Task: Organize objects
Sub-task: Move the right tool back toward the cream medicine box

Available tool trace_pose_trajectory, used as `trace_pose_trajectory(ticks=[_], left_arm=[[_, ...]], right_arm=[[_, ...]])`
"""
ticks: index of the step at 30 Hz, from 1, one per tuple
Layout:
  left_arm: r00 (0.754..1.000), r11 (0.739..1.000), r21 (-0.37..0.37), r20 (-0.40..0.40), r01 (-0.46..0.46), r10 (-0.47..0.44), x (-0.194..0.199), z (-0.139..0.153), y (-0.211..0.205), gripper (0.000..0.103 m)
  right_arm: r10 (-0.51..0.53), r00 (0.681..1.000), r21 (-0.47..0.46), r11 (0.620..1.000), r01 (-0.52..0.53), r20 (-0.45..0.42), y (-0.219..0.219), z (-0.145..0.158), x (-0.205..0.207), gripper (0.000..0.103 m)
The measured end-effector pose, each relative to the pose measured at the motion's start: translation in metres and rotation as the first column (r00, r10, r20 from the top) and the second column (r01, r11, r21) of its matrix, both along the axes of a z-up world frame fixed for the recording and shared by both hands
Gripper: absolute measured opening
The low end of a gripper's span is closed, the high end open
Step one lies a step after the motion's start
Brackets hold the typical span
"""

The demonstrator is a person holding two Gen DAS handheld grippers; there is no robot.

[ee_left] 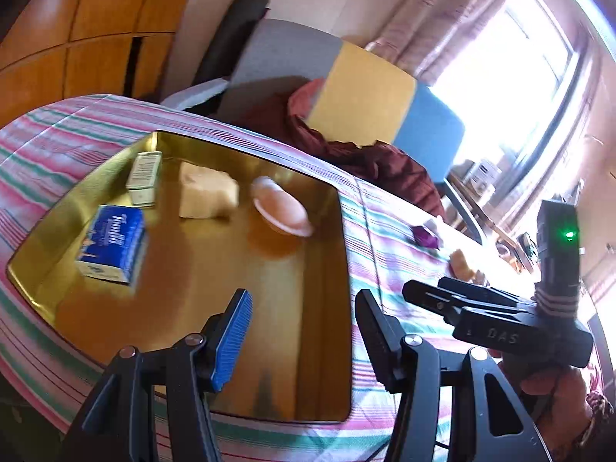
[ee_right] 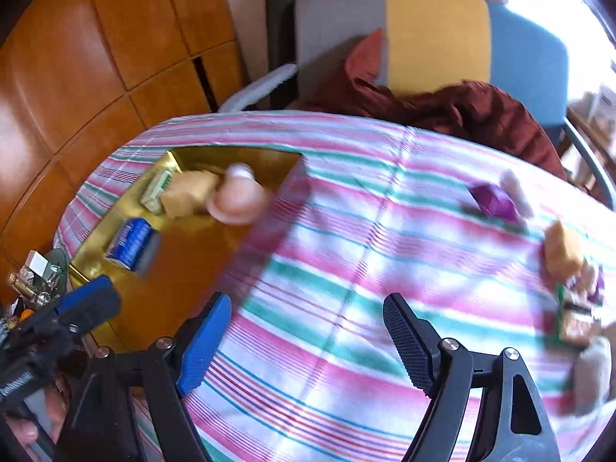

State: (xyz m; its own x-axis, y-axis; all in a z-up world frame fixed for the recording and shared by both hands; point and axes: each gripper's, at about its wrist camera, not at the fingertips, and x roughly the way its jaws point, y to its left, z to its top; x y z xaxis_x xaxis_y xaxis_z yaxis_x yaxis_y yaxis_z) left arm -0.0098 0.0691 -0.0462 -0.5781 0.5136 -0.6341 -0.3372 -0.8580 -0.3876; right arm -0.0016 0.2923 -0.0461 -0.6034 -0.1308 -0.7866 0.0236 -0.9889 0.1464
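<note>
A gold tray (ee_left: 315,346) lies on the striped tablecloth. In it are a blue box (ee_left: 111,244), a small white-green box (ee_left: 144,179), a pale yellow block (ee_left: 208,190) and a pink round lid-like object (ee_left: 281,211). My left gripper (ee_left: 304,331) is open and empty above the tray's near right part. My right gripper (ee_right: 308,342) is open and empty over the cloth, right of the tray (ee_right: 161,308). A purple object (ee_right: 494,198), a yellow block (ee_right: 564,254) and a green-edged packet (ee_right: 573,323) lie on the cloth at the right.
A chair (ee_right: 435,34) with grey, yellow and blue panels and a dark red cloth (ee_right: 462,111) stands behind the table. Wooden cabinets (ee_right: 96,57) are at the left. A bright window (ee_left: 512,77) is at the right. The right gripper's body (ee_left: 500,315) shows in the left wrist view.
</note>
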Motion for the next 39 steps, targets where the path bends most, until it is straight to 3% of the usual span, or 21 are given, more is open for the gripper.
trace_pose_trajectory(ticks=[8, 14, 25, 30, 35, 37, 39], left_arm=[[0.990, 0.990, -0.026, -0.028, 0.136, -0.136, 0.023, 0.002, 0.035, 0.056], [0.977, 0.977, -0.009, 0.008, 0.214, -0.214, 0.036, -0.003, 0.052, 0.056], [0.960, 0.959, -0.042, 0.020, 0.279, -0.279, 0.064, -0.009, 0.079, 0.056], [0.956, 0.954, -0.063, 0.035, 0.294, -0.292, 0.069, -0.015, 0.089, 0.056], [0.956, 0.953, -0.079, 0.044, 0.291, -0.288, 0.071, -0.019, 0.094, 0.056], [0.957, 0.954, -0.083, 0.044, 0.288, -0.285, 0.071, -0.019, 0.095, 0.056], [0.958, 0.954, -0.086, 0.047, 0.287, -0.284, 0.071, -0.020, 0.097, 0.056]], right_arm=[[-0.085, 0.995, 0.016, 0.996, 0.084, 0.051, 0.053, -0.018, 0.033, 0.082], [-0.172, 0.982, 0.045, 0.985, 0.169, 0.080, 0.108, -0.023, 0.058, 0.084], [-0.368, 0.928, 0.194, 0.916, 0.350, 0.064, 0.226, -0.013, 0.080, 0.086], [-0.402, 0.909, 0.087, 0.915, 0.394, 0.110, 0.258, -0.030, 0.083, 0.087], [-0.273, 0.960, -0.012, 0.961, 0.275, 0.062, 0.243, -0.025, 0.081, 0.096], [-0.208, 0.978, -0.103, 0.973, 0.207, 0.005, 0.238, -0.015, 0.085, 0.095], [-0.200, 0.979, -0.204, 0.961, 0.189, -0.039, 0.239, -0.006, 0.089, 0.094]])
